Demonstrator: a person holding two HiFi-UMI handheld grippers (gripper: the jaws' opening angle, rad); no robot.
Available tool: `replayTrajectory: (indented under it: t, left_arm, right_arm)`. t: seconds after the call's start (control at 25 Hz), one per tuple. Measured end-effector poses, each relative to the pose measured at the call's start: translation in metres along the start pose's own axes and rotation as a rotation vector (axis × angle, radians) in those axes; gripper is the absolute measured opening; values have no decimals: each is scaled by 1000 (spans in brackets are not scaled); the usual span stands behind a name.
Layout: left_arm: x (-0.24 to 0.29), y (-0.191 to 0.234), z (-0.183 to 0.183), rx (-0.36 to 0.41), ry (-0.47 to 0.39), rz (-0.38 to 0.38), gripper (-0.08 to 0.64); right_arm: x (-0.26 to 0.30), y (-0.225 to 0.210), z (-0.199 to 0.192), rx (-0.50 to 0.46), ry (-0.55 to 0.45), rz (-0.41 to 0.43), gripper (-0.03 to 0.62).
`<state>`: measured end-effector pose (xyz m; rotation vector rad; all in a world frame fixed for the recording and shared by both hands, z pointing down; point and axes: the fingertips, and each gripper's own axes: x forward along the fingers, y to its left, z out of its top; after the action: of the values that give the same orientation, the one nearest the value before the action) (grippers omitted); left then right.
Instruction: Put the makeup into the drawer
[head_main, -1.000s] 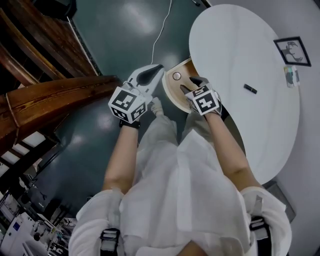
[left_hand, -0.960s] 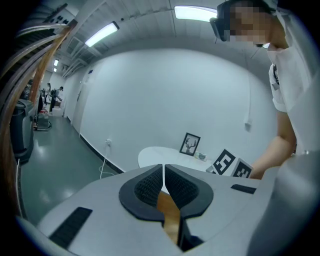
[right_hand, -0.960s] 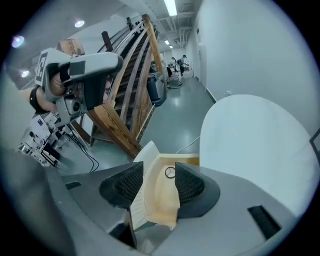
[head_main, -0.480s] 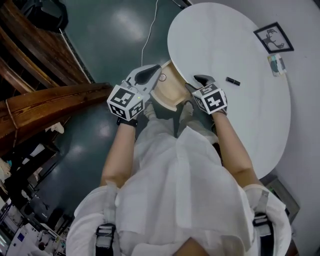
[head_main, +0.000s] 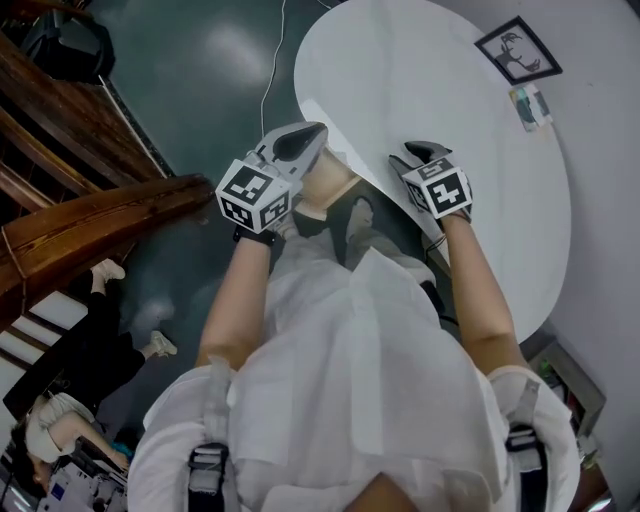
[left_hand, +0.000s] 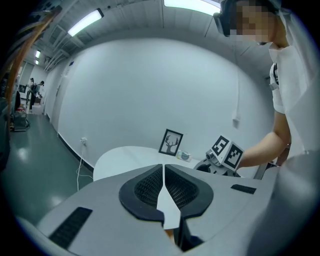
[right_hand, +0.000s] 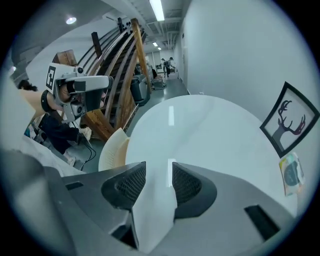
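Note:
My left gripper (head_main: 310, 135) hangs beside the round white table (head_main: 430, 80), above the beige curved drawer (head_main: 325, 185) that sticks out under the table's edge. Its jaws are shut with nothing in them (left_hand: 163, 167). My right gripper (head_main: 420, 152) is over the near part of the tabletop, pointing down. Its jaws (right_hand: 159, 167) have just been closing, but a gap remains and only bare table shows through it. A small pale-green makeup item (head_main: 527, 105) lies far across the table next to a framed deer picture (head_main: 517, 50); it also shows in the right gripper view (right_hand: 290, 172).
A wooden staircase (head_main: 80, 200) runs along the left. A person in black (head_main: 90, 350) crouches on the dark green floor. A white cable (head_main: 270, 70) trails across the floor beyond the table. The wall is close behind the table.
Both grippers have moved forward and a little up, the right one from the drawer onto the tabletop. The small black item seen on the table earlier is out of sight now.

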<state>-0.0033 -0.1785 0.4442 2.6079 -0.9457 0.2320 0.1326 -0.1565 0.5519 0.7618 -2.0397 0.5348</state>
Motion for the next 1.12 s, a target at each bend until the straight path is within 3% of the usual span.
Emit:
replayTrajectory:
  t: [0.2,0.56,0.92,1.12]
  left_arm:
    - [23,-16,-4,-3,5,-19,23]
    - [46,-35,-14,-26,0,-4,23]
    - [44,-36,-22,-52,-9,43,24]
    - [39,-33,-22,-57,-13,63,24]
  right_arm:
    - [-10,-33,-25,-124,80,-42,152]
    - [-11,-74,-58,-336,227,-26,145]
    - [5,-86,-75,-516,333,25,135]
    - [11,-83,-76,-583,354,43,94]
